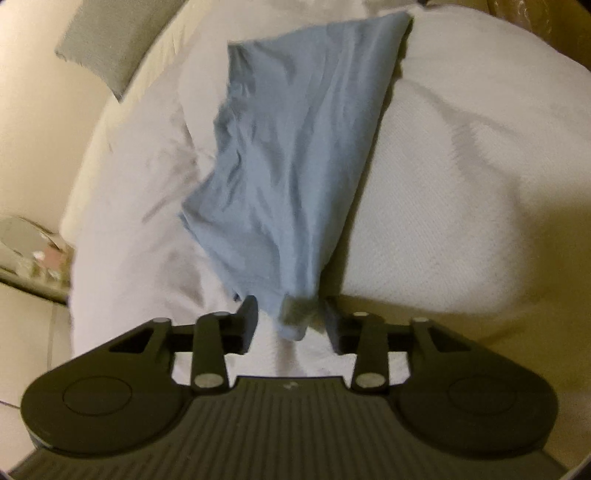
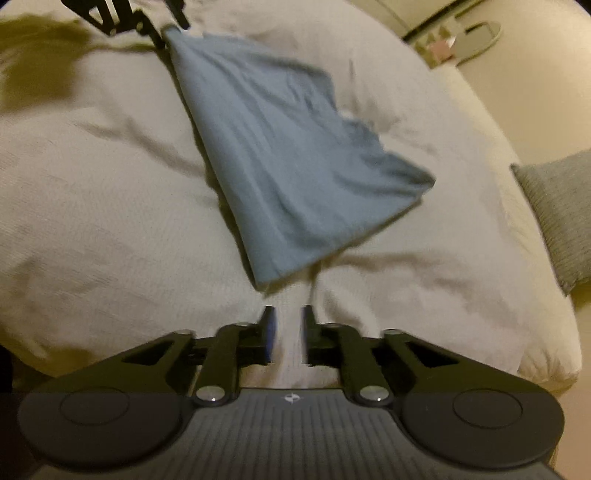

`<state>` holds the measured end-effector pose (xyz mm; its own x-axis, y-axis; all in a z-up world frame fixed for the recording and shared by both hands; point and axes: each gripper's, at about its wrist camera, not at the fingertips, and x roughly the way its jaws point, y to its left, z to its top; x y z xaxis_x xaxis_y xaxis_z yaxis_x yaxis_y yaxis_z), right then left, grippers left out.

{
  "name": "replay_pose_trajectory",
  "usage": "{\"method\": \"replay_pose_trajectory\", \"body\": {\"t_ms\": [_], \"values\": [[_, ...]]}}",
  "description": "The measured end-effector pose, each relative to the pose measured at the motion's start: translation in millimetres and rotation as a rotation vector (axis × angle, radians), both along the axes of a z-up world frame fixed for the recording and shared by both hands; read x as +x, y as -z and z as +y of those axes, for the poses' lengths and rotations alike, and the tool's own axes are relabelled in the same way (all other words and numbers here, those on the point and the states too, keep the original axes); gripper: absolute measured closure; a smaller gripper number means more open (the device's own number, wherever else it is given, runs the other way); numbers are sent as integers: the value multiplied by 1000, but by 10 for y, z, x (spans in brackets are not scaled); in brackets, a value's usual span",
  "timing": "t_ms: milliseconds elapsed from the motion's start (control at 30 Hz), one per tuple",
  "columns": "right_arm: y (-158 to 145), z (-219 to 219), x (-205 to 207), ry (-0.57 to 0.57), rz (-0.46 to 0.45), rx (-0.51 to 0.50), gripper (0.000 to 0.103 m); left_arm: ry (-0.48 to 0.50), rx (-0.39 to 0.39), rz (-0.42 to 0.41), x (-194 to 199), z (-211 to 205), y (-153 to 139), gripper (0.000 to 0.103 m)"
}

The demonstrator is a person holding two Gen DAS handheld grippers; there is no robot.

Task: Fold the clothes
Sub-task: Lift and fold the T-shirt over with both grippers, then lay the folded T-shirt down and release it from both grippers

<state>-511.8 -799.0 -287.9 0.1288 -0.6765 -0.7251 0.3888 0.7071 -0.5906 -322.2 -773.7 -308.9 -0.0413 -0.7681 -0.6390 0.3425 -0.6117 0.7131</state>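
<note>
A blue garment (image 1: 288,166) lies folded and wrinkled on a white bedspread (image 1: 461,184). In the left wrist view one of its corners hangs bunched between the fingers of my left gripper (image 1: 293,321), whose jaws stand wide apart and do not clamp the cloth. From the right wrist view the same garment (image 2: 295,155) stretches away to the left gripper (image 2: 166,29) at the top left. My right gripper (image 2: 288,332) is open with a narrow gap and nothing in it. The garment's near corner lies just ahead of its fingertips.
A grey knitted cushion (image 1: 107,44) rests at the bed's edge, also seen as the cushion (image 2: 557,210) on the right. A low stand with small items (image 2: 461,37) is beside the bed. The white bedspread (image 2: 92,184) is creased all around the garment.
</note>
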Motion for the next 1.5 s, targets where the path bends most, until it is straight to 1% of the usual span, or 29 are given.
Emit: {"method": "replay_pose_trajectory", "body": {"t_ms": [33,100,167,233,267,300,333,400,500,567,667,767,933,967,1000,1067,1133,1200,1267,1367,1400,1500], "values": [[-5,14,39,-7,-9,-12,67,27,-17,-13,-28,44,18,66],[-4,33,124,-22,-25,-33,66,99,-50,-55,-110,89,121,63],[60,21,249,-45,-21,-48,66,160,-88,-98,-185,113,238,63],[162,9,366,-86,7,-81,67,156,-105,-106,-172,91,308,67],[224,-16,408,-97,23,-97,69,153,-113,-110,-165,80,343,81],[271,-50,421,-94,32,-105,83,151,-122,-114,-158,69,378,96],[294,-95,407,-82,30,-108,100,148,-130,-118,-151,57,413,96],[337,-157,383,-63,33,-120,102,144,-147,-125,-137,35,483,97],[383,-55,359,-70,67,-172,103,136,-173,-137,-117,2,588,98],[437,-2,356,-61,84,-178,101,129,-183,-146,-108,-4,656,99],[540,53,358,-59,115,-193,99,105,-198,-131,-114,-35,691,99],[578,62,333,-20,108,-202,100,109,-217,-129,-89,-51,715,98],[619,109,238,29,54,-230,103,30,-213,-12,26,-53,668,96],[617,119,225,41,37,-233,103,21,-224,-2,43,-45,672,96],[610,125,210,53,17,-235,103,18,-252,-3,44,-23,691,94],[596,150,181,69,-22,-241,103,-17,-276,33,63,-31,694,94],[564,178,144,104,-73,-248,103,-83,-275,113,116,-53,649,91],[515,231,104,150,-143,-247,103,-143,-283,186,162,-47,600,81],[450,256,67,196,-229,-238,103,-171,-305,227,194,-27,531,73],[358,248,23,250,-346,-222,103,-200,-330,276,243,34,429,72],[331,233,16,260,-367,-227,103,-208,-337,288,267,63,411,72],[286,181,-1,273,-387,-237,103,-247,-352,317,332,116,368,71]]}}
